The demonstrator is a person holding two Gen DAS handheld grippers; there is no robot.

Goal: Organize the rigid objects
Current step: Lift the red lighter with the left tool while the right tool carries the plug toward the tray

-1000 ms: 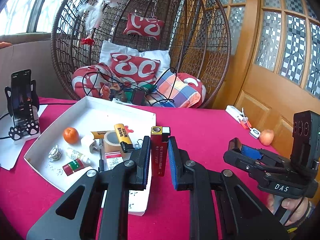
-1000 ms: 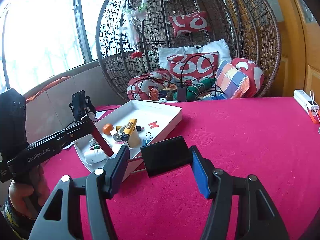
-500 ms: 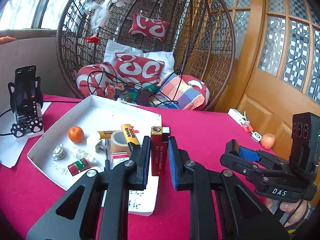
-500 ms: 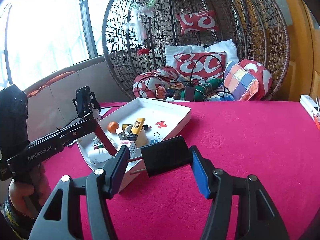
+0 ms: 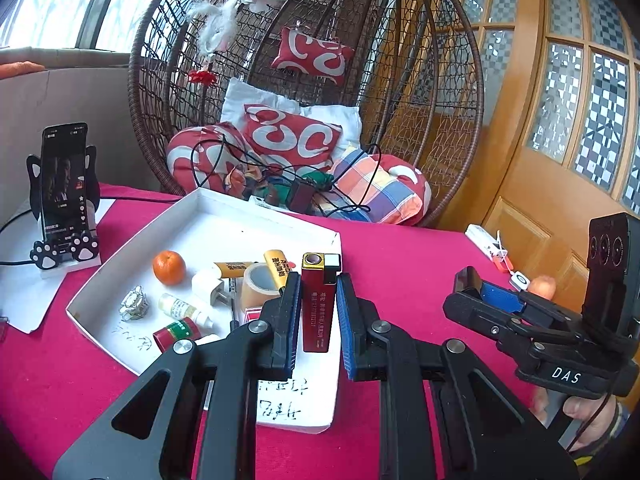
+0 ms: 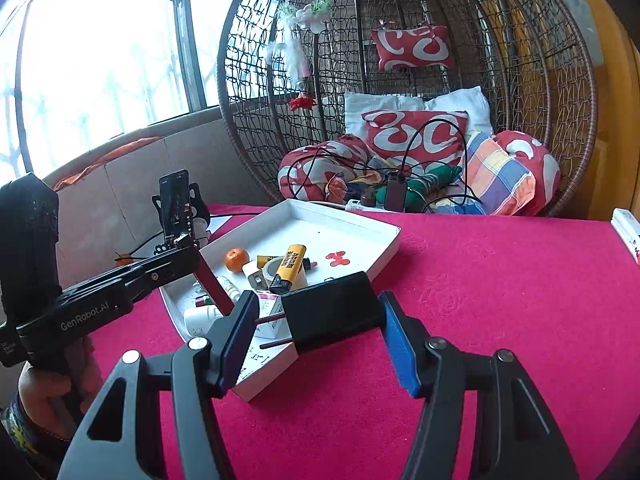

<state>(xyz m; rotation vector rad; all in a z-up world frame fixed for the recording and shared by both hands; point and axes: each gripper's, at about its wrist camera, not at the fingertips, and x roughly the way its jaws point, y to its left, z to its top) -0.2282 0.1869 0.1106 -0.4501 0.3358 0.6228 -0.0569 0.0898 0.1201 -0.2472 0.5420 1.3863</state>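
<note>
My left gripper (image 5: 318, 322) is shut on a red lighter (image 5: 318, 304) with a gold top, held upright above the near right part of the white tray (image 5: 256, 222). My right gripper (image 6: 318, 334) is shut on a black plug adapter (image 6: 334, 310) whose two prongs point left; it hangs above the red tablecloth, just right of the tray's (image 6: 384, 252) near corner. The tray holds an orange (image 5: 169, 267), a yellow lighter (image 5: 278, 265), a tape roll (image 5: 258, 284), small bottles (image 5: 182, 309) and other small items. The right gripper also shows in the left wrist view (image 5: 486, 298).
A phone on a cat-paw stand (image 5: 64, 196) stands at the table's left on white paper. A wicker hanging chair (image 5: 312, 80) with cushions and cables sits behind the table. A white power strip (image 5: 486, 240) and a small peach-coloured object (image 5: 542, 286) lie at the far right.
Both grippers have moved forward and slightly left toward the tray, each still holding its object. The tray looms larger in both views.
</note>
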